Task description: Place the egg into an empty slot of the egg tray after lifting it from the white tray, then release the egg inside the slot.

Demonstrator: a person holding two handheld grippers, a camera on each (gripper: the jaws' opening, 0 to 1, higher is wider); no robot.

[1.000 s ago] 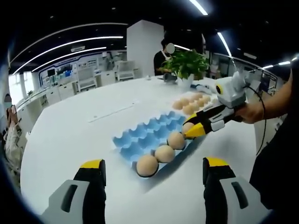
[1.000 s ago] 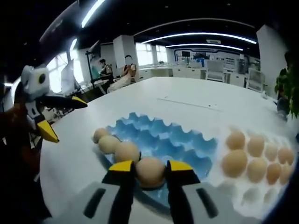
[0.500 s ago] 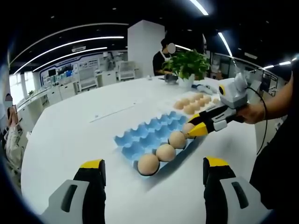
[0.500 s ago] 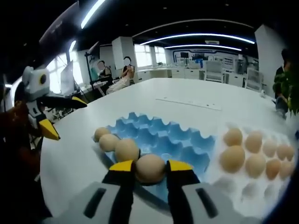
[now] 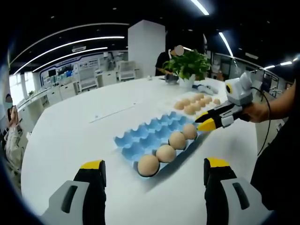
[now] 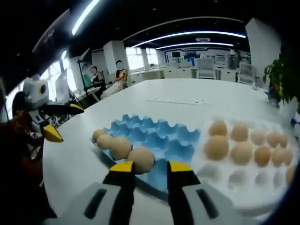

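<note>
Egg sits in the blue egg tray.
My right gripper is spread, the egg free in an edge slot; my left gripper is spread too, holding nothing.

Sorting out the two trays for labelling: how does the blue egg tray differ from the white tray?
The blue egg tray holds four eggs in a row along one edge; the white tray holds more, bunched in several rows. In the right gripper view the blue one lies left, the white right. Both rest on the white table with empty slots.
</note>
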